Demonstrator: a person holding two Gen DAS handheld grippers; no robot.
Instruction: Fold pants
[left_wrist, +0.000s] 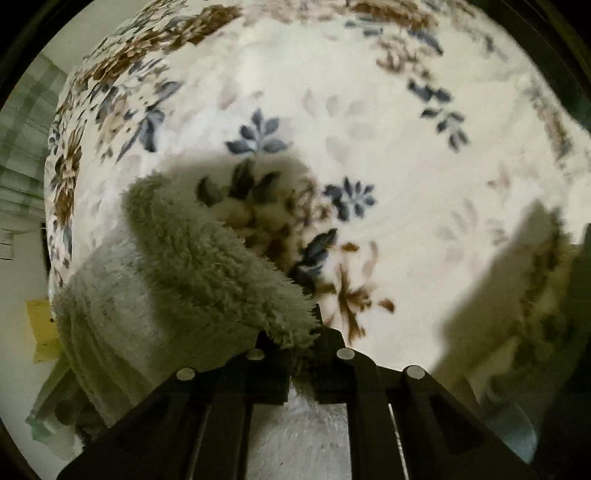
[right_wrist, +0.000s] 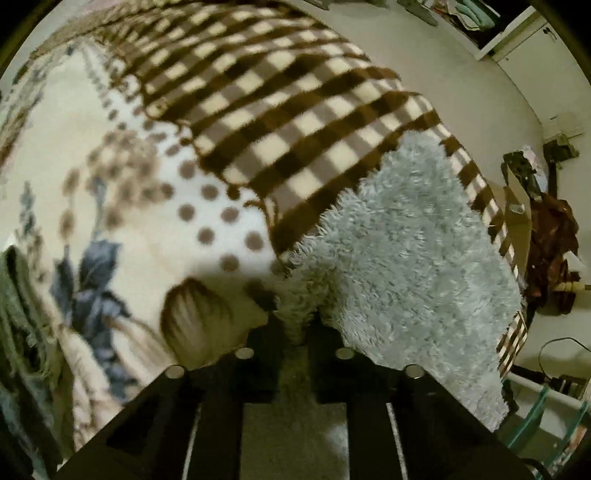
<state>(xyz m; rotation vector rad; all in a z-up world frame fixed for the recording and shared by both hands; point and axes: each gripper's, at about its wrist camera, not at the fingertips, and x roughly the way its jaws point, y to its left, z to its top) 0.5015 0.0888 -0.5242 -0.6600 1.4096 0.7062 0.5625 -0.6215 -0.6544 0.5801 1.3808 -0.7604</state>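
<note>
The fluffy pants (left_wrist: 207, 266) lie on a bed, on top of a flowery blanket (left_wrist: 388, 110). They are soft, shaggy and pale grey-green. The left gripper (left_wrist: 295, 343) points down and is squeezed tight on a fuzzy edge of the pants. The right gripper (right_wrist: 297, 332) also points down and is pinched tight on another bit of the fluffy pants (right_wrist: 406, 240).

Both ends look caught, so the fold is probably just starting. To do it well, both hands should lift together and stay level, so the cloth hangs flat and does not twist. The fluff is thick, so each pinch should catch the cloth itself, not only the fuzz, or it may slip out. Then lay one half neatly over the other.

A brown and cream checked blanket (right_wrist: 277, 103) lies at the far side, touching the pants. Beside it the bedding has brown dots. On the right, past the bed, the pale floor (right_wrist: 461, 81) has a cardboard box (right_wrist: 517, 206) and some dark things.
</note>
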